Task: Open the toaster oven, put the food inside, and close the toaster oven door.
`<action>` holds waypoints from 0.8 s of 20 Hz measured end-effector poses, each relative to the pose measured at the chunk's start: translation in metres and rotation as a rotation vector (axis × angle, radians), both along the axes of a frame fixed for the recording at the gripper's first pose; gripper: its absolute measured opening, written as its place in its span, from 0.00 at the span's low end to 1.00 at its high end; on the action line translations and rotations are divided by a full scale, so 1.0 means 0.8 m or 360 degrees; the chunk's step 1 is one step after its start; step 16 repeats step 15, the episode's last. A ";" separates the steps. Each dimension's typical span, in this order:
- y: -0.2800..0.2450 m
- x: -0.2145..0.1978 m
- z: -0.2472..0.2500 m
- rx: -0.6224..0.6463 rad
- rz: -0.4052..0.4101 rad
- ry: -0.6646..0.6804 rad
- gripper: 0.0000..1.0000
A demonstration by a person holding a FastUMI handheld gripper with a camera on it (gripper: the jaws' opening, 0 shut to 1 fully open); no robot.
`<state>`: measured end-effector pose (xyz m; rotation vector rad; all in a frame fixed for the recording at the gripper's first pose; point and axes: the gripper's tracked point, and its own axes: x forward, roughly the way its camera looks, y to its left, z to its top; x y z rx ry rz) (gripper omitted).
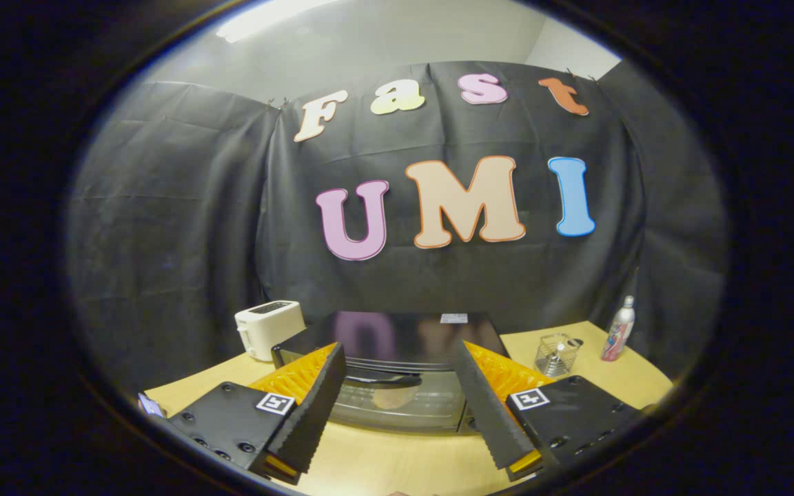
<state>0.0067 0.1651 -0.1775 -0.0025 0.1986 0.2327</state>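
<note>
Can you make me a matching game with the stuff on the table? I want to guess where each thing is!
Things:
1. white toaster
2. toaster oven
3. wire basket
4. spray bottle

Places:
A. just ahead of the open tongs, door shut
B. far right, by the black cloth
C. left of the oven
D. between oven and bottle

Pairs: 1-C, 2-A, 3-D, 4-B

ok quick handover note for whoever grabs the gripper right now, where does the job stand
Gripper: open, holding nothing, fingers spread either side of the toaster oven just ahead.
Toaster oven: on the wooden table, door shut; something pale shows through the glass, likely the food, though I can't confirm it.
Nearby: white toaster, wire basket, spray bottle.
Left: check that the food is inside; if not, open, load, close.
</note>
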 end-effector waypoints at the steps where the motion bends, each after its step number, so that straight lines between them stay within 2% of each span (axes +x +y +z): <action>1: -0.002 0.001 0.009 -0.0013 -0.0005 -0.0029 0.97; 5: -0.004 -0.005 0.025 -0.0001 0.0008 -0.0067 0.97; 16: -0.006 -0.026 0.017 0.0029 0.0070 -0.0038 0.97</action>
